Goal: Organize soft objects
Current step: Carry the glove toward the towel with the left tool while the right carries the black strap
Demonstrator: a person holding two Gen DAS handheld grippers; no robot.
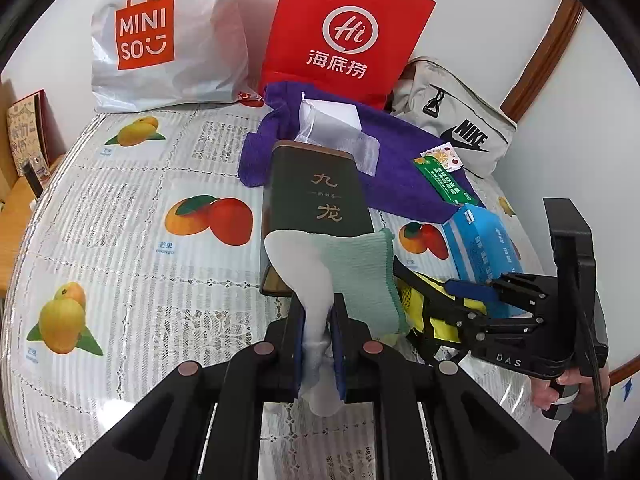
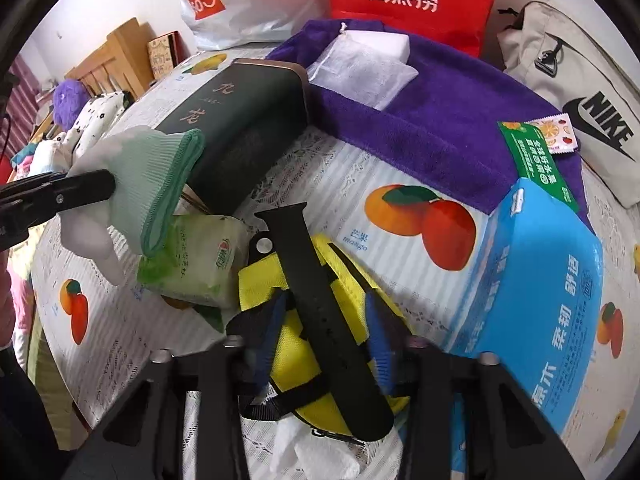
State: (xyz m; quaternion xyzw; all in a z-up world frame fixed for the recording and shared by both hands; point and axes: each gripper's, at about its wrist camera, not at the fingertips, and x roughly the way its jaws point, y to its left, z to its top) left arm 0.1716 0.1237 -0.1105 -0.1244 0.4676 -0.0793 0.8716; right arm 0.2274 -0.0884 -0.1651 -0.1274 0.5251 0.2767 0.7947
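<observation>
My left gripper point(image 1: 316, 320) is shut on a white glove with a green cuff point(image 1: 360, 268) and holds it above the table, in front of a dark green tin point(image 1: 316, 204). The glove also shows at the left of the right wrist view point(image 2: 148, 176). My right gripper point(image 2: 324, 312) is open, its blue pads either side of a black watch strap point(image 2: 324, 312) that lies on a yellow pouch point(image 2: 296, 352). A purple towel point(image 1: 400, 184) lies at the back with a white mesh bag point(image 1: 332, 132) on it.
A blue tissue pack point(image 2: 532, 300) is at the right, a green wipes pack point(image 2: 200, 260) left of the pouch. A Miniso bag point(image 1: 160, 36), a red bag point(image 1: 348, 36) and a grey Nike bag point(image 1: 460, 128) stand at the back. A green sachet point(image 1: 444, 180) lies on the towel.
</observation>
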